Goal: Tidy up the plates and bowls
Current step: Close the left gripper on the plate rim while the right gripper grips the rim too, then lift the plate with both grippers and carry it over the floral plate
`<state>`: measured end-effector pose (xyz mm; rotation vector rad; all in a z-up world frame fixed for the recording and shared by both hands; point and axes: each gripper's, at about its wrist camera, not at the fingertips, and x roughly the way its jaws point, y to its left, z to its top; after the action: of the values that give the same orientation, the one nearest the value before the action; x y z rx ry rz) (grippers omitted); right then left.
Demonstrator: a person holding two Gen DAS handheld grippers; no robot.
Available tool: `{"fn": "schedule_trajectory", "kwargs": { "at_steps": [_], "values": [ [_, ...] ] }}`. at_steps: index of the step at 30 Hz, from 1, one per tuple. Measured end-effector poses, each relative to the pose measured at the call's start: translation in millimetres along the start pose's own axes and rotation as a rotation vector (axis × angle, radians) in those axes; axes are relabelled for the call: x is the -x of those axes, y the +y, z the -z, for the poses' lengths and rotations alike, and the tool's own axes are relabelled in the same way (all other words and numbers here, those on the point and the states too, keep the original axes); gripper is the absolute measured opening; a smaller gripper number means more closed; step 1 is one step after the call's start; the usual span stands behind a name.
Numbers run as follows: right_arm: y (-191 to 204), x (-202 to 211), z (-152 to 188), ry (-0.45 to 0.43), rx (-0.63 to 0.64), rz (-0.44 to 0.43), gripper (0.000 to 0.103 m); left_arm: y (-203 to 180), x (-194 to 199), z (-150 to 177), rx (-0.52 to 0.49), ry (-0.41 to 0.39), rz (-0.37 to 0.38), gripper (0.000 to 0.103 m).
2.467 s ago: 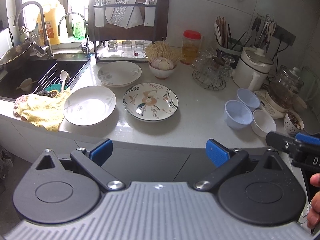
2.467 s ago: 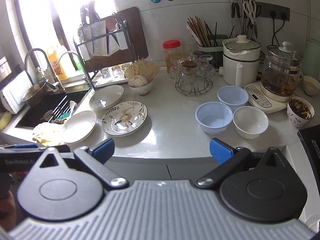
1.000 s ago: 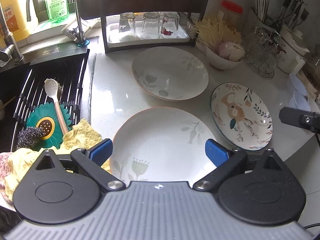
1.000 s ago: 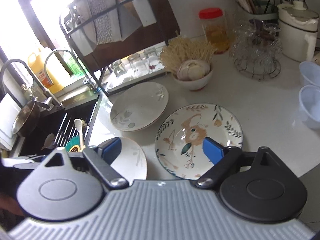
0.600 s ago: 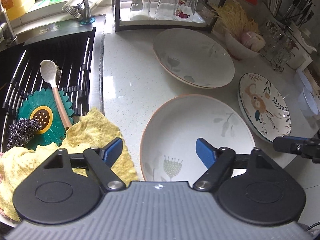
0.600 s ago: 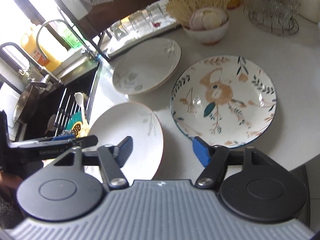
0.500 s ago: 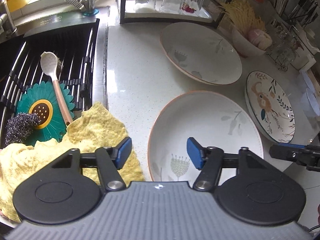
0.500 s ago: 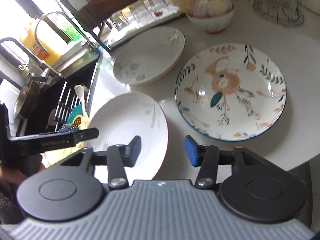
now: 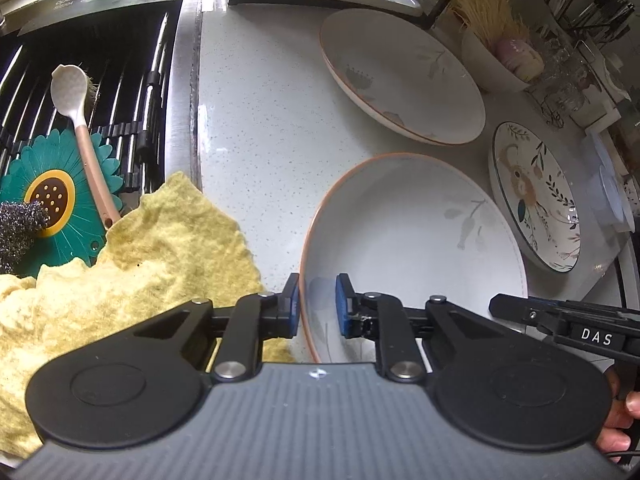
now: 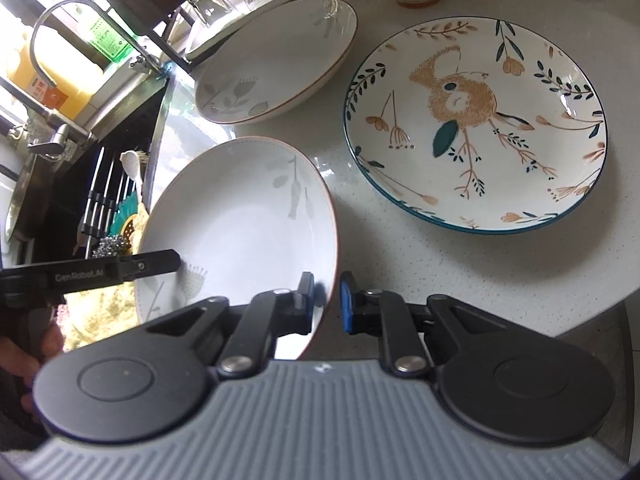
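A white plate with an orange rim point(image 9: 412, 236) sits at the counter's near edge; it also shows in the right wrist view point(image 10: 240, 232). My left gripper point(image 9: 317, 304) is shut on its left rim. My right gripper point(image 10: 326, 300) is shut on its right rim. A second white plate point(image 9: 400, 76) lies behind it, seen also in the right wrist view point(image 10: 276, 60). A floral plate with a blue rim point(image 10: 476, 124) lies to the right and shows in the left wrist view point(image 9: 534, 196).
A yellow cloth point(image 9: 120, 264) lies left of the held plate. The sink point(image 9: 80, 80) holds a white spoon point(image 9: 80, 120), a green flower mat and a steel scourer. A glass rack, a garlic bowl point(image 9: 500, 60) and pale blue bowls point(image 9: 610, 196) stand behind and right.
Both grippers have moved down to the near white plate and their jaws have closed from wide open onto its opposite rims.
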<state>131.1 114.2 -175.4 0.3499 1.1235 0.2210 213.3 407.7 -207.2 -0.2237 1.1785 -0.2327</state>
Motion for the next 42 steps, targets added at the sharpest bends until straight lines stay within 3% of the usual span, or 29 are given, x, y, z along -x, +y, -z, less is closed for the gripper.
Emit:
{"fn": "schedule_trajectory", "kwargs": {
  "at_steps": [13, 23, 42],
  "values": [
    [3.8, 5.9, -2.0, -0.032, 0.004, -0.017, 0.014, 4.5, 8.4, -5.5, 0.014, -0.029, 0.025, 0.017],
    [18.9, 37.6, -14.7, -0.137, 0.085, 0.015, 0.014, -6.2, 35.7, -11.3, 0.002, -0.066, 0.068, 0.017],
    [2.1, 90.0, -32.0, -0.301, 0.036, 0.059, 0.014, -58.1, 61.8, -45.6, -0.076, -0.145, 0.143, 0.017]
  ]
}}
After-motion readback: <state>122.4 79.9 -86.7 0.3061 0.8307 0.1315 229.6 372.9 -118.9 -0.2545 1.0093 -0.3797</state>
